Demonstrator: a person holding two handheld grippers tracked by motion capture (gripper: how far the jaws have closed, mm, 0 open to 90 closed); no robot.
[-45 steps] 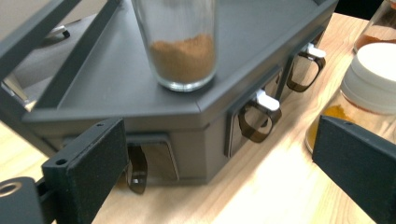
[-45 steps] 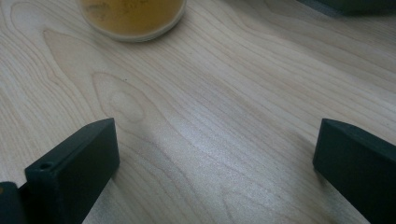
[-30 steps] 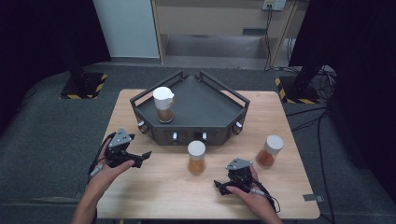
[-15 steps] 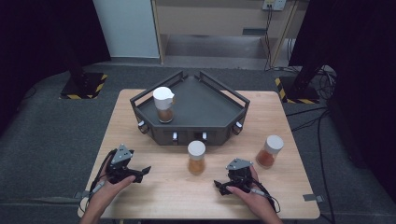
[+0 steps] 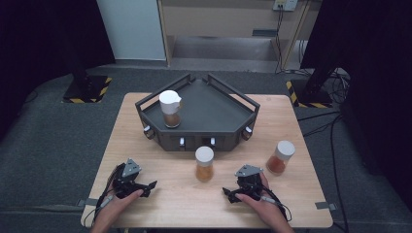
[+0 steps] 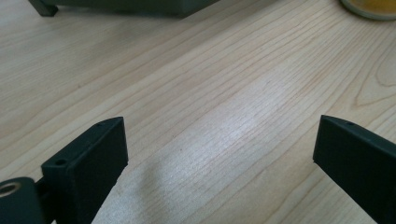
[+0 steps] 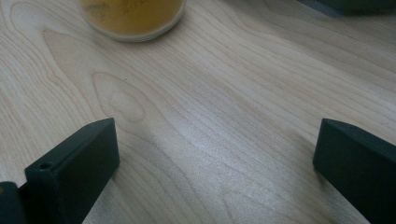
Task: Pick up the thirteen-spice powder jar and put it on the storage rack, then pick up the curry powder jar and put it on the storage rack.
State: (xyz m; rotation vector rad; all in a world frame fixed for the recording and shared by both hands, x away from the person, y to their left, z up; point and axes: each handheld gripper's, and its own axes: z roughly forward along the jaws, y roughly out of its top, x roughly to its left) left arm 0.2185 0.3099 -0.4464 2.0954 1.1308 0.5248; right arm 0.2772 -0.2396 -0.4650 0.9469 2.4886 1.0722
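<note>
The middle jar (image 5: pixel 204 164), white-capped and filled with an orange-yellow powder, stood upright on the wooden surface (image 5: pixel 165 204), just in front of the dark tray (image 5: pixel 214 104) and between the two grippers. A second jar (image 5: pixel 280 158) with a darker orange filling stood at about 3 o'clock from it, near the right edge of the surface. A third jar (image 5: pixel 170 108) was already inside the tray, in its left part, at about 11 o'clock from the middle jar.

The left hand-held gripper (image 5: pixel 137 187) rested low on the surface at about 8 o'clock from the middle jar, and the right hand-held gripper (image 5: pixel 236 192) at about 5 o'clock. In both gripper views the black jaws were spread wide and nothing was between them, only bare wood. The yellow base (image 7: pixel 133 18) of the middle jar showed at the top of the right gripper view, somewhat to the left of the jaws' line.

Judging from this, the work was at the step between two placements: one jar was in the tray, two were not. The next move probably called for the right hand-held gripper to turn a little toward the middle jar, advance until the jaws stood on both sides of its body below the cap, and close gently so that it did not tip.
</note>
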